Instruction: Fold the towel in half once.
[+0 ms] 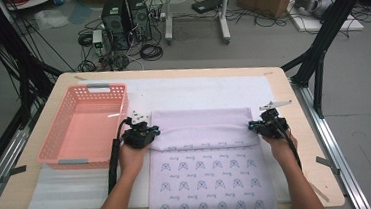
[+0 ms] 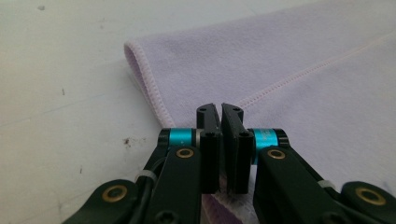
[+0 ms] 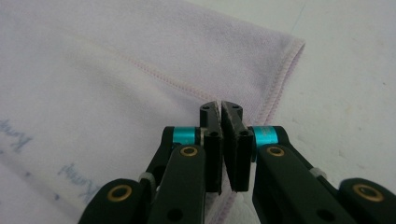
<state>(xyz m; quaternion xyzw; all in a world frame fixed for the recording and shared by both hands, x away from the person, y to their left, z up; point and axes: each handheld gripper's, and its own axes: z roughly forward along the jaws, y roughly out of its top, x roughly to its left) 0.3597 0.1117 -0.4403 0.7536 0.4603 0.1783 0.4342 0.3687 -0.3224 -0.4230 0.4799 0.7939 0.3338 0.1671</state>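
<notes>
**Both grippers clamped on the edges of a folded towel**

High view: a pale lilac towel (image 1: 205, 158) lies on a white sheet (image 1: 197, 91) that covers the middle of a wooden table (image 1: 295, 121). The far part of the towel is folded back toward the person, so a plain band lies across the printed part, which runs down to the near table edge. The left gripper (image 1: 151, 132) sits at the left end of that folded band, and the right gripper (image 1: 253, 125) at its right end, each held by a hand coming in from below. A pink basket (image 1: 82, 125) stands on the table just left of the towel, close to the left gripper. Beyond the table, computer towers (image 1: 126, 19) and loose cables sit on the floor.

Left gripper view: the two black jaws stand almost together, with the towel's (image 2: 280, 70) hemmed left edge pinched between them. The folded corner of the cloth lies ahead on the white sheet (image 2: 60, 93).

Right gripper view: the jaws are likewise pressed nearly shut, nipping the stitched right edge of the towel (image 3: 116, 60). The rounded fold corner lies just ahead, and the white sheet (image 3: 350, 70) lies to its right.
</notes>
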